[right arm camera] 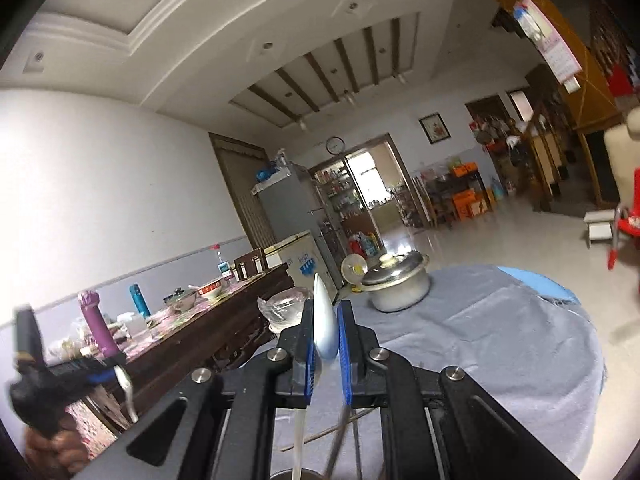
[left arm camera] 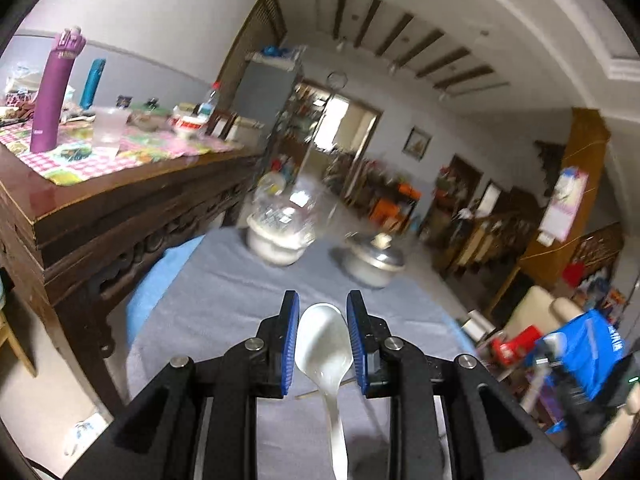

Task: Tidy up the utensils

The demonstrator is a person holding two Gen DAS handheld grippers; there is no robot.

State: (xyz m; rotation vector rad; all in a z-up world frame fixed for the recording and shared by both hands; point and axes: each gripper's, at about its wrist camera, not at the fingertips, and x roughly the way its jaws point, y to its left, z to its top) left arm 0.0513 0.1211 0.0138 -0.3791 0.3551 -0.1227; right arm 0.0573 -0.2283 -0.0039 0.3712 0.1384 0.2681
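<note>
The left gripper [left arm camera: 322, 338] has its blue-padded fingers [left arm camera: 290, 344] closed most of the way around the bowl of a white ceramic soup spoon [left arm camera: 325, 350]. The pads sit against both sides of the bowl, and the handle hangs down toward the camera. The right gripper [right arm camera: 325, 334] has its fingers [right arm camera: 345, 354] drawn close on the bowl of a shiny metal spoon [right arm camera: 323, 328], held edge-on with its tip pointing up past the fingertips. Below that gripper, thin utensil handles rise from a round dark container [right arm camera: 298, 474] at the bottom edge; how many there are cannot be told.

Both grippers are above a round desk under a grey cloth [right arm camera: 500, 340], with a light blue cover [left arm camera: 150, 292] showing at its edge. At the far side of the desk stand a lidded steel pot [left arm camera: 374, 262] and, just beside it, a white bowl holding crumpled clear plastic [left arm camera: 280, 226].

Beside the desk runs a long dark carved wooden sideboard [left arm camera: 116, 220] with a pink checked cloth on top. On it are a tall purple flask [left arm camera: 54, 92], a teal bottle [left arm camera: 93, 82], a clear plastic cup [left arm camera: 109, 128] and small bowls.

Farther back are a grey refrigerator [right arm camera: 294, 204], a round wall clock [right arm camera: 335, 145], a lit doorway, shelves with orange boxes, a pale tiled floor and a white ceiling with dark slats.
</note>
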